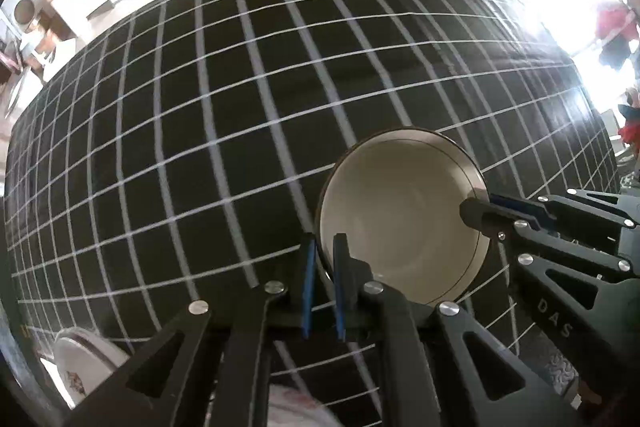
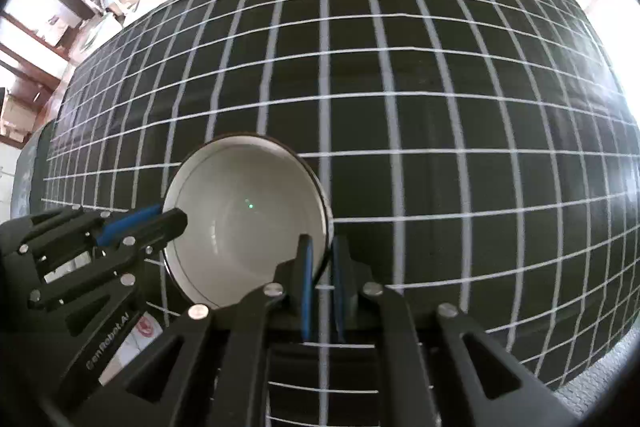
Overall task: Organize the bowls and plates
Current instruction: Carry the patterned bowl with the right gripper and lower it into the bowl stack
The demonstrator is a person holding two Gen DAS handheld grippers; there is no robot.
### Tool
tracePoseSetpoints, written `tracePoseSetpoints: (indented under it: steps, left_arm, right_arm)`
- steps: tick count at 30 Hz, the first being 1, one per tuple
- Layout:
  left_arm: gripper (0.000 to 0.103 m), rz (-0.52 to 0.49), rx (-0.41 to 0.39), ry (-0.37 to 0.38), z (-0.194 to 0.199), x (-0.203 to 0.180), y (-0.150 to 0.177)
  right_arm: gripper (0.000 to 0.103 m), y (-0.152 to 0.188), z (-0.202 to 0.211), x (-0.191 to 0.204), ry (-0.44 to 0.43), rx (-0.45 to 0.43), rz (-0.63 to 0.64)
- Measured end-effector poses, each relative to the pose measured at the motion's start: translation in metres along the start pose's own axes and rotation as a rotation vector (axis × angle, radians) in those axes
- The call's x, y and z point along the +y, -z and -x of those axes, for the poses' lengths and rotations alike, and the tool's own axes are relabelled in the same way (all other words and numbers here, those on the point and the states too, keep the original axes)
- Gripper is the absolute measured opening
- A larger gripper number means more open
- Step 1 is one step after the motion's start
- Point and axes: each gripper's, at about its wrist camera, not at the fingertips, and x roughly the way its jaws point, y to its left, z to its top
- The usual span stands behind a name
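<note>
Left gripper [image 1: 324,251]: fingers narrow, pinched across the near-left rim of the bowl [image 1: 400,219], one blue pad outside the wall, one inside.

Right gripper [image 2: 323,255]: same arrangement on the opposite rim, fingers narrow and clamped over the wall, one pad in, one out. Seen from the left wrist, it enters from the right and bites the bowl's far-right edge.

Bowl: white inside, dark rim line, upright, mouth up, empty. It sits between the two grippers, held at two roughly opposite rim points. Cannot tell whether the base is touching the desk [image 1: 200,107] or just clear of it.

Key relation: the bowl is round, so no long axis; the line between the two grips runs across its mouth. Both hands equally near. Any move likely needs both hands travelling together, level.

Outward: black grid-pattern cloth over the desk. A white patterned plate [image 1: 80,371] lies low-left of the left gripper, apart from the bowl.
</note>
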Motion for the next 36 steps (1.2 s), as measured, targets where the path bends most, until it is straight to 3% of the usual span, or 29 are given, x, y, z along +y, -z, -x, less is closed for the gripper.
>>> tracePoseSetpoints:
  steps: [16,28,36]
  left_arm:
    - [0.008,0.081,0.004,-0.002,0.002,0.087,0.027]
    - [0.008,0.145,-0.014,0.017,0.017,0.107,0.044]
    - [0.008,0.158,-0.086,0.012,0.07,0.111,0.053]
  right_arm:
    - [0.013,-0.015,-0.021,0.078,-0.009,0.021,0.101]
    - [0.012,-0.022,-0.03,0.106,0.017,0.029,0.071]
    - [0.012,-0.025,0.0,0.137,0.028,-0.036,0.089]
